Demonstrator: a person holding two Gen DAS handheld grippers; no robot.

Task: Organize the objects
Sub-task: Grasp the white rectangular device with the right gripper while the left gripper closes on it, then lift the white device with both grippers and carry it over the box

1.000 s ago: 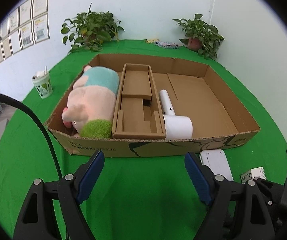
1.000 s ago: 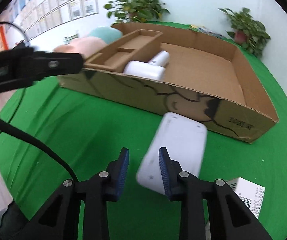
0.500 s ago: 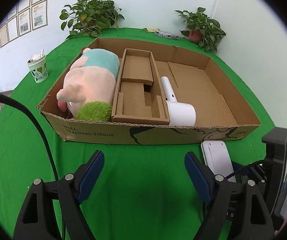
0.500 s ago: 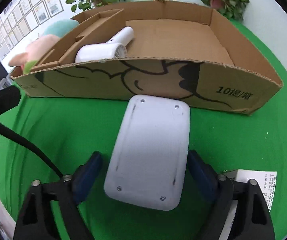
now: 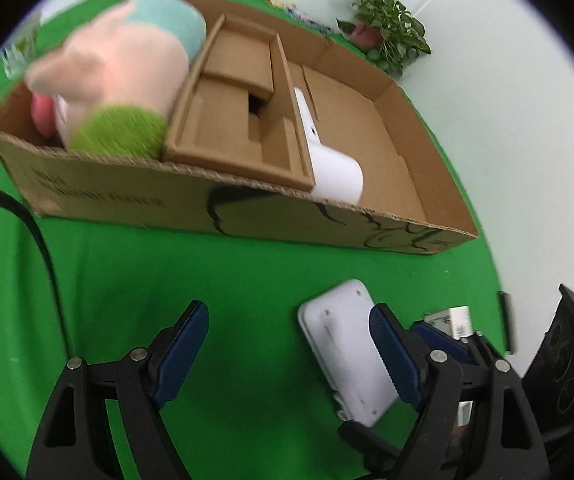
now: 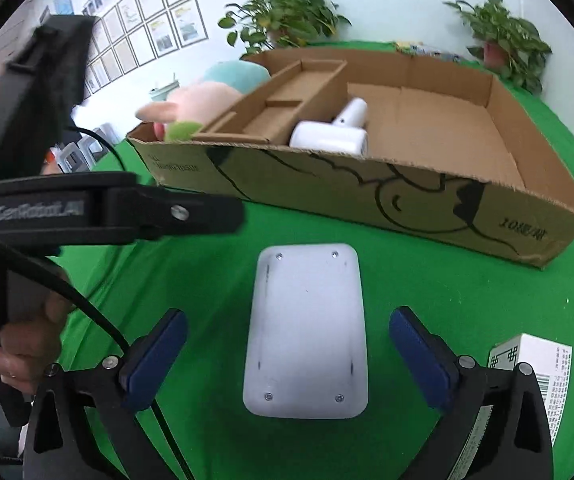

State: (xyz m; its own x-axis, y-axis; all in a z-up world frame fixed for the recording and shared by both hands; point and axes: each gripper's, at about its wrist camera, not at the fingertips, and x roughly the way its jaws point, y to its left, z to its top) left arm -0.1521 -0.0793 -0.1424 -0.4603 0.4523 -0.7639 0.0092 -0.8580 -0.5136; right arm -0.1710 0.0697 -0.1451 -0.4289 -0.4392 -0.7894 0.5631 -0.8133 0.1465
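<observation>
A white flat rounded device (image 6: 307,332) lies on the green cloth in front of the cardboard box (image 6: 367,208). My right gripper (image 6: 291,356) is open, its fingers on either side of the device and apart from it. My left gripper (image 5: 291,344) is open and empty over the cloth, with the device (image 5: 347,356) beside its right finger. The box (image 5: 247,216) holds a plush pig (image 5: 119,76), a cardboard insert (image 5: 243,112) and a white hair dryer (image 5: 333,168).
A small white carton (image 6: 543,372) lies on the cloth at my right gripper's right. Potted plants (image 6: 287,20) stand behind the box. A cup (image 5: 19,52) stands left of the box. The left gripper's body (image 6: 87,208) crosses the right wrist view.
My right gripper has opened wide around the white device. My left gripper has swung closer and tilted, so the device is now beside its right finger.
</observation>
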